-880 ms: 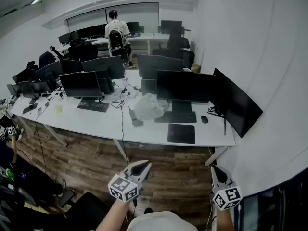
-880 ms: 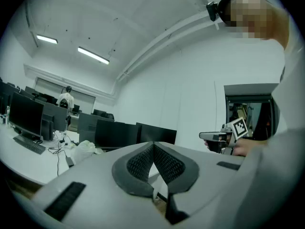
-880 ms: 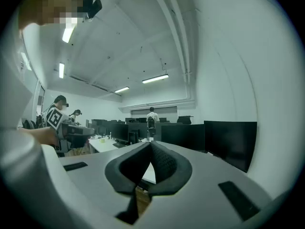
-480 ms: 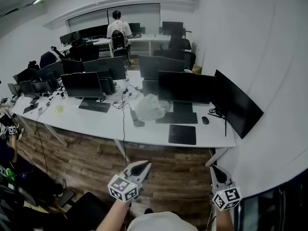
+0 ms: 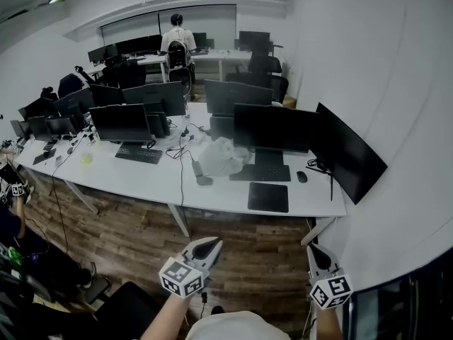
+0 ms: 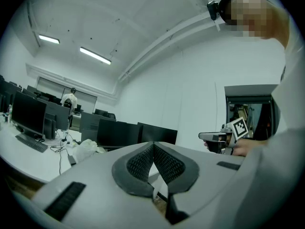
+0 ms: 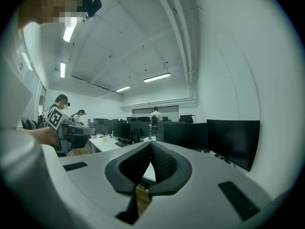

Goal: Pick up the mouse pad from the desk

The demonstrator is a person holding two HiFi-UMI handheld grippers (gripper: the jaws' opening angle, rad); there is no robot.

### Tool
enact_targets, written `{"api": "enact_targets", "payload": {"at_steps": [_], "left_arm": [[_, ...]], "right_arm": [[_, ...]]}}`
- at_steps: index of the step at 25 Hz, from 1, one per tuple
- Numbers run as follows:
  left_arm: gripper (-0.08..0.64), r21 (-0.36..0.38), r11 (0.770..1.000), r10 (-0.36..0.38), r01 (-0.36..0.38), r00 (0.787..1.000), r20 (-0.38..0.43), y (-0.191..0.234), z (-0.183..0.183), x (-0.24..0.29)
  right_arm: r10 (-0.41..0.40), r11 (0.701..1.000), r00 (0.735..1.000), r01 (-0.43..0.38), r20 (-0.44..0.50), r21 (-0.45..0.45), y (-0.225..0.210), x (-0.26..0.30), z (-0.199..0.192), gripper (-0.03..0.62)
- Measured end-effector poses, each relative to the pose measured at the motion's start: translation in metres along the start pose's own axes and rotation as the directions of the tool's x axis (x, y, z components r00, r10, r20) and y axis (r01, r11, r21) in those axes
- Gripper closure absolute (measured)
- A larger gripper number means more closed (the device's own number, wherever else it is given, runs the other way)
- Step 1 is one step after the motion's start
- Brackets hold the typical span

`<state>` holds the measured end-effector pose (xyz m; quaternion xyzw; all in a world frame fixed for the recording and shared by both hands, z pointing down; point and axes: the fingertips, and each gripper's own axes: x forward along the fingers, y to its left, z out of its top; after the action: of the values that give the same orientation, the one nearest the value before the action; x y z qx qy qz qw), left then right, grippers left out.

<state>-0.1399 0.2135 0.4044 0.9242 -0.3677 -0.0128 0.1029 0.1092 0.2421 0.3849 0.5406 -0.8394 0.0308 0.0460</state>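
Setting: office seen from above; long white desk [image 5: 141,179] across the middle of the frame, wooden floor [image 5: 134,236] below it.
Person [image 5: 178,37]: upper centre, far back in the room, standing at another row of desks.
Left gripper [image 5: 214,241]: lower centre of the head view, above the floor and well short of the desk; in the left gripper view [image 6: 153,145], fingers pressed together at the tips, nothing between them.
White plastic bag [image 5: 221,156]: crumpled on the desk at centre frame, in front of a row of dark monitors [image 5: 272,127].
Keyboard [image 5: 259,173]: right of the bag, just behind the mouse pad.
Mouse pad [image 5: 268,197]: dark rectangle lying flat near the desk's front edge, right of centre; untouched, well apart from the 2 grippers.
Mouse [image 5: 301,176]: small and dark, right of the keyboard, apart from the pad.
Right gripper [image 5: 313,249]: lower right, above the floor near the desk's end; in the right gripper view [image 7: 150,145], fingers closed tip to tip, empty.
Curved monitor [image 5: 350,158]: right end of the desk.
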Motion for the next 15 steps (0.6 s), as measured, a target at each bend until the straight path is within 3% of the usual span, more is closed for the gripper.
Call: {"api": "enact_targets", "payload": {"at_steps": [15], "left_arm": [[0.454, -0.020, 1.000, -0.004, 0.004, 1.000, 0.003, 0.011, -0.005, -0.012]], "right_arm": [[-0.014, 1.000, 1.000, 0.014, 0.002, 0.013, 0.017, -0.001, -0.006, 0.580]]}}
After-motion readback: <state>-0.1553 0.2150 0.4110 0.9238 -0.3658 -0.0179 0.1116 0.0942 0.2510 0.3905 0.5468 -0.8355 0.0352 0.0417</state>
